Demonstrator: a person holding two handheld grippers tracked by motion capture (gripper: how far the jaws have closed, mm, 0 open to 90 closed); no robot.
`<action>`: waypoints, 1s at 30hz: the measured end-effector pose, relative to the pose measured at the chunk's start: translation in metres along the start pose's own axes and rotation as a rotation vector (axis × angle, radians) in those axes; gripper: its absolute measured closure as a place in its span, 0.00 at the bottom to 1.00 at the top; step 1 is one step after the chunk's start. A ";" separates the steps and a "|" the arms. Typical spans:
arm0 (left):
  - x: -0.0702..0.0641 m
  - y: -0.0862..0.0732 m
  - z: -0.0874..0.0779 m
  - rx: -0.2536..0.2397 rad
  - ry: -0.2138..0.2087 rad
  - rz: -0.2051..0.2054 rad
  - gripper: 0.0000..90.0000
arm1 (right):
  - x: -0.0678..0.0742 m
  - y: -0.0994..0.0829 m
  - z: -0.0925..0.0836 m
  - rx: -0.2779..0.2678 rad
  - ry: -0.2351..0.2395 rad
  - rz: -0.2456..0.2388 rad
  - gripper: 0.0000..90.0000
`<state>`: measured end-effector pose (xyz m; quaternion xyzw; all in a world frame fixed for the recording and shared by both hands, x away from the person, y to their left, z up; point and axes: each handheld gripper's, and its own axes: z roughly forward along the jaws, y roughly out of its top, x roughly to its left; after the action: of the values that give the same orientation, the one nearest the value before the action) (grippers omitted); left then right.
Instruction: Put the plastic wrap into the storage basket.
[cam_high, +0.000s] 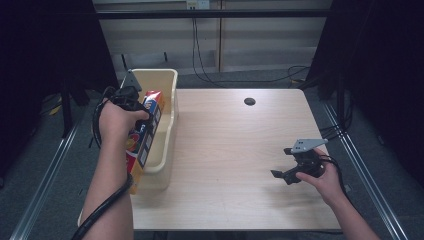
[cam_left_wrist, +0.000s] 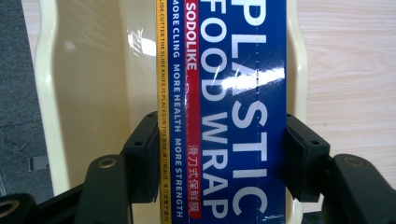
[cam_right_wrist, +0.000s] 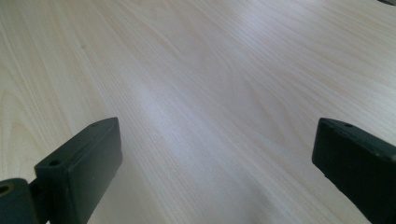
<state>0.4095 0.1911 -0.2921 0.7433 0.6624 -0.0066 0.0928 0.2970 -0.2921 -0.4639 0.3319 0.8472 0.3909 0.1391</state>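
In the high view, the left claw (cam_high: 134, 104) is seen at the tabletop's (cam_high: 235, 165) left edge, clamped on a long plastic wrap box (cam_high: 145, 134) that is held over the cream bin (cam_high: 167, 125). The box's long axis is seen to run along the bin's length, its far end tilted up and its near end reaching past the bin's near wall, toward the person. The right claw (cam_high: 286, 174) is held well apart, low over bare wood on the right, so the left hand is plainly the nearer one, and the coming move is judged to be a lowering of the box into the bin. In the left gripper view, the box (cam_left_wrist: 233, 116) is shown gripped across its narrow width, a pad pressed on each long side, and the bin's (cam_left_wrist: 84, 93) open hollow is seen below and to the left of it, the bin's right rim just beside the box's right edge; a small shift toward that hollow is judged to be needed. In the right gripper view, the right claw (cam_right_wrist: 212, 158) is shown spread wide with nothing between its jaws, bare tabletop (cam_right_wrist: 196, 70) lying ahead.
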 end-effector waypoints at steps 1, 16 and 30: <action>0.001 0.000 0.003 0.006 -0.008 -0.003 0.45 | 0.000 0.000 0.000 0.001 0.000 -0.001 0.02; 0.001 0.000 0.011 0.019 -0.004 0.005 0.45 | 0.001 0.000 0.001 0.006 -0.001 -0.006 0.02; 0.001 0.003 0.022 0.033 -0.019 -0.009 0.45 | 0.001 -0.001 0.002 0.017 0.002 -0.013 0.01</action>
<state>0.4149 0.1886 -0.3139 0.7418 0.6645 -0.0249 0.0868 0.2969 -0.2905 -0.4659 0.3268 0.8528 0.3833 0.1380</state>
